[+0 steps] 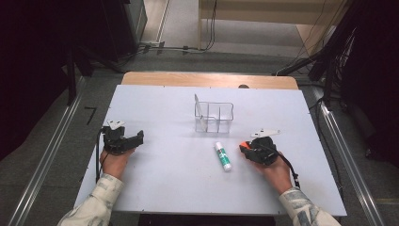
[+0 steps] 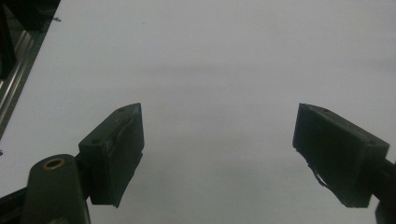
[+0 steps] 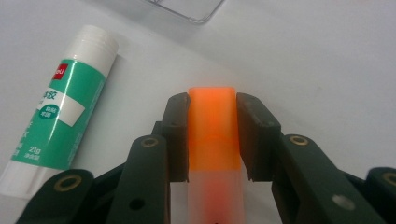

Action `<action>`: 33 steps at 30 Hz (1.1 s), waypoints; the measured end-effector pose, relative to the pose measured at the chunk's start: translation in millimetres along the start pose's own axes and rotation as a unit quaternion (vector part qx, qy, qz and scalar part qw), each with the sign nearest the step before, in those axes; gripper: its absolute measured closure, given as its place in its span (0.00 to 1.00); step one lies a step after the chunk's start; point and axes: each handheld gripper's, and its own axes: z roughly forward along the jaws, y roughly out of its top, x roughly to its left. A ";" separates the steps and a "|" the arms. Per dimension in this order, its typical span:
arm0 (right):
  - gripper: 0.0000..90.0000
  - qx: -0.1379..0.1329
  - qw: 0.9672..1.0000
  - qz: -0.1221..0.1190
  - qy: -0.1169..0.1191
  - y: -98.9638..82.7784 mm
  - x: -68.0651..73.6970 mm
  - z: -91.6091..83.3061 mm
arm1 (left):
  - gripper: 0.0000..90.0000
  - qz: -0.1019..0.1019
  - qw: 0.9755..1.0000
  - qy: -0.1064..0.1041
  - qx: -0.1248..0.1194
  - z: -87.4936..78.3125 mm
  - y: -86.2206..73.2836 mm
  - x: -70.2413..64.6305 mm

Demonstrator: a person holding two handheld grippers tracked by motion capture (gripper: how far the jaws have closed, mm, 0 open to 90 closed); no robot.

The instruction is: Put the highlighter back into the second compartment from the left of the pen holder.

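My right gripper [image 3: 212, 108] is shut on a small orange block [image 3: 212, 135] whose near end is frosted and translucent; both pads press its sides just above the white table. In the high view this gripper [image 1: 245, 147] sits right of centre with the orange block [image 1: 243, 143] at its tip. A green and white glue stick [image 3: 60, 112] lies flat on the table just to its left, apart from the jaws; from above, the glue stick [image 1: 223, 156] points away from the person. My left gripper [image 2: 219, 126] stands open over bare table, and it rests at the table's left [image 1: 139, 137].
A clear plastic organiser with compartments [image 1: 214, 117] stands behind the glue stick at the middle of the white table [image 1: 164, 183]; its corner [image 3: 187, 9] shows beyond my right jaws. Floor rails and cables surround the table.
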 end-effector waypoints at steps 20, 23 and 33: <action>0.72 -0.057 0.998 0.008 0.022 36.0 2.2 -19.6 | 0.19 -0.002 1.000 0.003 -0.001 0.8 0.2 -0.7; 0.72 -0.072 0.997 0.014 0.029 48.3 3.1 -21.9 | 0.19 -0.002 1.000 0.002 -0.001 0.7 0.3 -0.4; 0.72 -0.103 0.994 0.017 0.034 82.1 7.6 -22.5 | 0.19 -0.003 1.000 0.002 -0.001 0.7 0.4 0.6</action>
